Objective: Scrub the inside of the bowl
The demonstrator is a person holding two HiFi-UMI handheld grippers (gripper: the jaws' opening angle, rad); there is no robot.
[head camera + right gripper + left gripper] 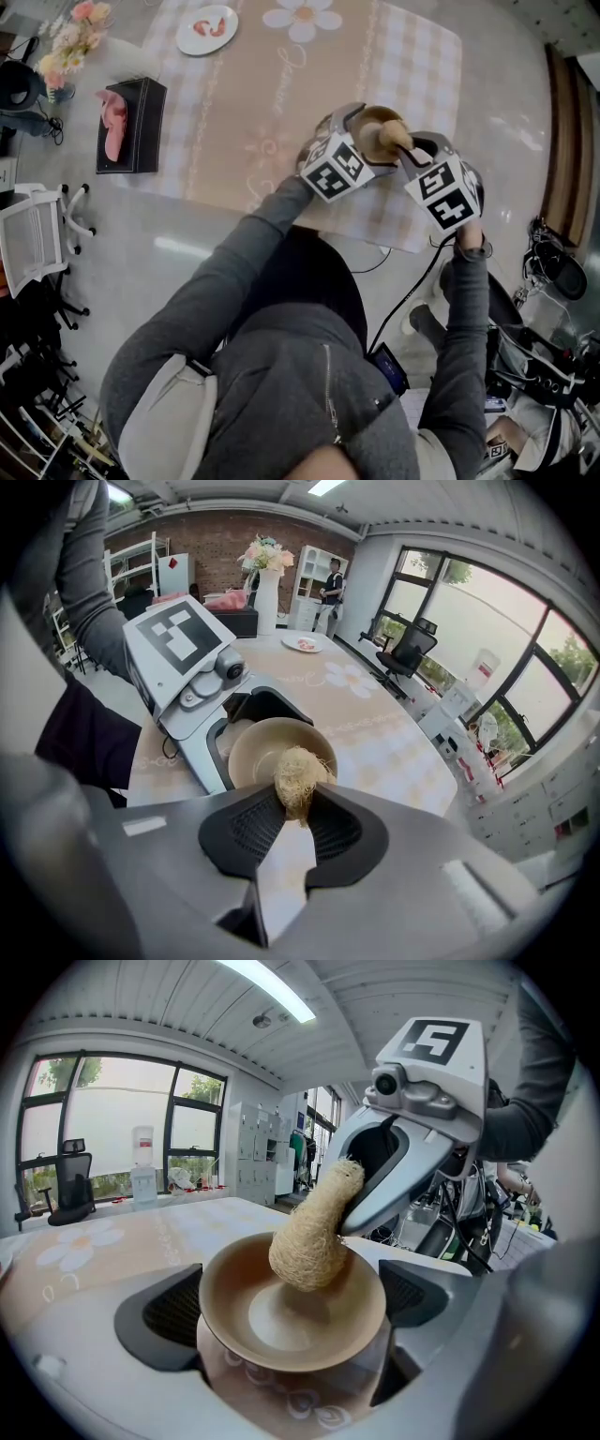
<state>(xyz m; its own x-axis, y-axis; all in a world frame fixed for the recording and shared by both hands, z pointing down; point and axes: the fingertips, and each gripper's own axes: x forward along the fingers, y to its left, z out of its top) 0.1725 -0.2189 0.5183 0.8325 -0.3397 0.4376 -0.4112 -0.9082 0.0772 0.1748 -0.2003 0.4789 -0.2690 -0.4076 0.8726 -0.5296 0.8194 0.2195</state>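
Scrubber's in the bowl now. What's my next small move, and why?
Probably circle the right tool slightly: its scrubber sits against one side of the bowl that the left tool grips, and the rest of the inside lies bare.

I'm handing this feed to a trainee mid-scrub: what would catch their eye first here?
First, the tan bowl, clamped by the fingers of the left gripper near the front edge of the checked tablecloth. Next, the fibrous loofah scrubber pinched in the right gripper, its thick end inside the bowl. Farther off, a small white plate sits at the table's far end.
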